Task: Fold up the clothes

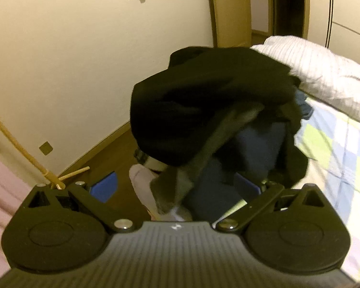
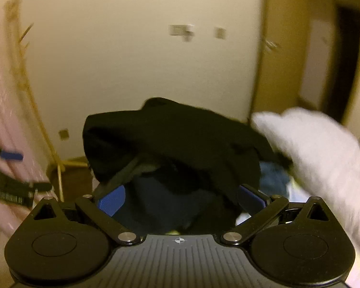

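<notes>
A: What does the left hand-held gripper (image 1: 177, 187) have?

B: Nothing. Its blue-padded fingers (image 1: 104, 187) are spread wide, released. A bundled black fabric garment (image 1: 204, 100) with a grey inner lining sits just ahead of it and above its fingertips, with dark navy cloth (image 1: 252, 148) under it that drops down between the two fingers. Whether the cloth touches the pads I cannot tell.

A: And the right hand-held gripper (image 2: 180, 199)?

B: Also released, jaws wide apart. The same black garment (image 2: 175, 139) bulges right in front of it, draping over the gap between its blue pads (image 2: 111, 200). The view is blurred.

A: What lies around them?

B: To the right of the left hand-held gripper, a bed with a checked sheet in pale blue, green and white (image 1: 336, 158), and further ahead on that side a white striped quilt (image 1: 319, 72). Blue denim-like fabric (image 1: 304, 105) peeks out behind the black bundle. To its left, a wooden floor (image 1: 108, 153), a cream wall (image 1: 84, 60) and a thin wooden stand (image 1: 55, 180).

A: Anything else in the right view?

B: A pink curtain (image 2: 2, 120) at far left, with another blue-tipped black tool (image 2: 9, 156) in front of it.
</notes>
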`<state>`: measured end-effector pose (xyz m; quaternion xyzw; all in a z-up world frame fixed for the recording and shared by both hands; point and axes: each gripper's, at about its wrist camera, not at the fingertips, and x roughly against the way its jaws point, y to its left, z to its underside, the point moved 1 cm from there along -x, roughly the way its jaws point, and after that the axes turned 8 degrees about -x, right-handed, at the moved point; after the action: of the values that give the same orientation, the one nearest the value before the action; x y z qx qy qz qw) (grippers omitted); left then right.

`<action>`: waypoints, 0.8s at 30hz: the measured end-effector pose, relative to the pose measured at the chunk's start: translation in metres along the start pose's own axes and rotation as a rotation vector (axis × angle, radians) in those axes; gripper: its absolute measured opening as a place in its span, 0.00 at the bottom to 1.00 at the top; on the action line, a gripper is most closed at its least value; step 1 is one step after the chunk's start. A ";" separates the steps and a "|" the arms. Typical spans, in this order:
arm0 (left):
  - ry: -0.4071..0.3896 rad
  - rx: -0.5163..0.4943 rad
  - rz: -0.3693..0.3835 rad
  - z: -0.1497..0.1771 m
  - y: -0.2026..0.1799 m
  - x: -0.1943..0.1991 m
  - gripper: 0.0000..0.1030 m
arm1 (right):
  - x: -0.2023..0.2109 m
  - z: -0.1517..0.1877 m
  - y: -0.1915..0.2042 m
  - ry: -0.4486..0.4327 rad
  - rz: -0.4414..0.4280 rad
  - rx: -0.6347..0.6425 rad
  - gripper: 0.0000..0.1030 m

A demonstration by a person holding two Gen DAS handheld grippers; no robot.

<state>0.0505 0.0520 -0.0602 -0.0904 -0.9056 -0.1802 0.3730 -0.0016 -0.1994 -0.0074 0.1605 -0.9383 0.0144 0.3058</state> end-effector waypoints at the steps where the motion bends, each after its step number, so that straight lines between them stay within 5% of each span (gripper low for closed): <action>1: -0.012 -0.021 0.001 -0.004 0.006 -0.015 0.99 | -0.013 -0.005 0.007 -0.009 0.004 0.059 1.00; 12: -0.136 -0.442 0.179 -0.048 0.042 -0.169 0.90 | -0.198 -0.040 0.072 0.087 -0.002 0.555 1.00; 15: -0.144 -0.436 0.241 -0.049 0.048 -0.185 0.72 | -0.231 -0.033 0.079 0.131 -0.034 0.624 0.98; 16: -0.145 -0.425 0.263 -0.049 0.050 -0.188 0.62 | -0.238 -0.030 0.080 0.147 -0.048 0.638 0.77; 19: -0.134 -0.411 0.305 -0.048 0.057 -0.187 0.23 | -0.253 -0.021 0.086 0.153 -0.045 0.689 0.45; 21: -0.146 -0.401 0.317 -0.051 0.061 -0.181 0.17 | -0.250 -0.015 0.086 0.126 -0.036 0.717 0.19; 24: -0.217 -0.388 0.319 -0.065 0.066 -0.160 0.12 | -0.238 -0.021 0.074 0.084 -0.031 0.668 0.06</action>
<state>0.2253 0.0820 -0.1138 -0.3204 -0.8631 -0.2787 0.2734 0.1686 -0.0575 -0.1225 0.2653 -0.8658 0.3231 0.2751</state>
